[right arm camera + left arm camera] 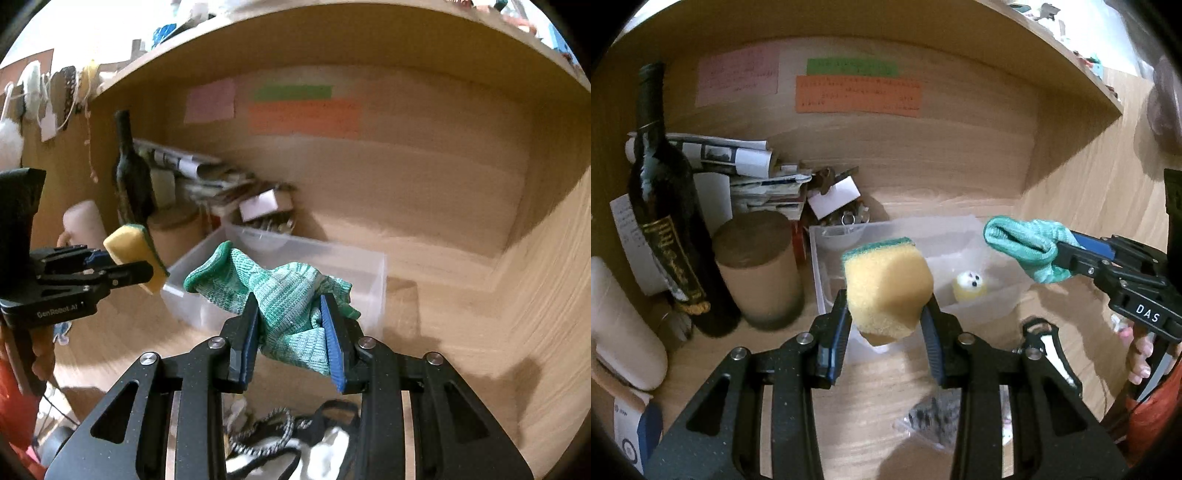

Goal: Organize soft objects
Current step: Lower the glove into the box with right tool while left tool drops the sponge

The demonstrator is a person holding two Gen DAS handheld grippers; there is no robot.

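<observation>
My left gripper [884,314] is shut on a yellow sponge [886,284] with a green scouring top, held above the near edge of a clear plastic bin [982,306]. The sponge also shows in the right wrist view [133,251], as does the left gripper [142,271]. My right gripper [290,314] is shut on a green knitted sock [273,291], held in the air near the bin [373,280]. It also shows in the left wrist view [1058,254] with the sock [1023,243] over the bin's right end. A small yellow plush toy [969,286] lies inside the bin.
A dark wine bottle [665,206], a brown cardboard tube [757,273], a white cylinder [624,325] and stacked papers [757,173] crowd the left. Coloured notes [857,94] hang on the back wall. A small plastic bag [934,417] and loose cords [273,428] lie on the wooden desk.
</observation>
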